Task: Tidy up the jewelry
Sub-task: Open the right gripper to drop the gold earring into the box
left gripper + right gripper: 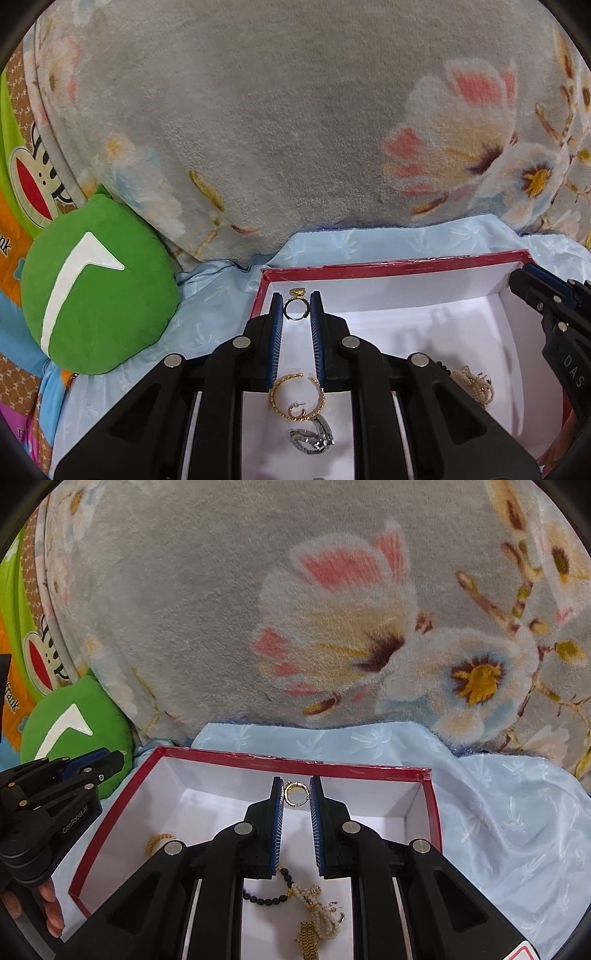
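A red-rimmed white box (388,268) (295,762) sits on pale blue cloth. My left gripper (297,309) is shut on a dark ring with a gold heart top (296,306), held over the box's far left corner. My right gripper (296,794) is shut on a gold ring (295,793), held over the box's far side. In the box lie gold hoop earrings (295,397), a silver piece (312,437), a pearl bead cluster (474,384) (317,910), a black bead strand (273,895), a gold watch band (308,939) and a gold chain (159,842).
A grey floral plush blanket (295,129) (258,609) rises behind the box. A green cushion (96,288) (74,723) lies to the left. The right gripper's body (554,325) shows at the left view's right edge; the left gripper's body (48,805) shows at the right view's left edge.
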Tool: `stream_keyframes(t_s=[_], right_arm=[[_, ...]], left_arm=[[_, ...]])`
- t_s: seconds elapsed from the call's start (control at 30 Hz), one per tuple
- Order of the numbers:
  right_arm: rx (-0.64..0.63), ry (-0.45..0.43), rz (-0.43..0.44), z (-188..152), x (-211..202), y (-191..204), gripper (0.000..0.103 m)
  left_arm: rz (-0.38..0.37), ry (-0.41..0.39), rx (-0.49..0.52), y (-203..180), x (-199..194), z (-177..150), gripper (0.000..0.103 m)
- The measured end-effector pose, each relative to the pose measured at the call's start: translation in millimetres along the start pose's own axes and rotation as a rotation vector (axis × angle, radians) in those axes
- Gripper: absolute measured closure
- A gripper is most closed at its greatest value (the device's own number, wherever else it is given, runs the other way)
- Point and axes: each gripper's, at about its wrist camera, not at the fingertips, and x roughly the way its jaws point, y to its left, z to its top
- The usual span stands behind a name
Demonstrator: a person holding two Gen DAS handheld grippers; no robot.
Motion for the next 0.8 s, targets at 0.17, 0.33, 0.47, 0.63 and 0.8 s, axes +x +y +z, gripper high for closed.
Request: stream_keyframes(t_s=[0.17,0.33,0.47,0.63,0.8], right_arm=[[0.053,0.079,0.027,-6,23,-12,0.089],[0.110,0.121,0.033,-7,30,-22,0.075],[0.161,0.115,0.036,-9,29,-32,0.063],[0.180,0.114,0.037,-10,27,-35,0.063],[0.186,0.118,0.032,-9,28,-36,0.063]], left_arm=[[-0.002,0.069,-0.001,-11,35,-4,0.087],[0.037,0.081,0.023,-20,50,-10,0.056],[0.042,0.039,0.008,-17,42,-11,0.037],[0.050,0.043,-0.010,-13,41,-11,0.037],[0.064,0.049,-0.007,-13,42,-10,0.037]])
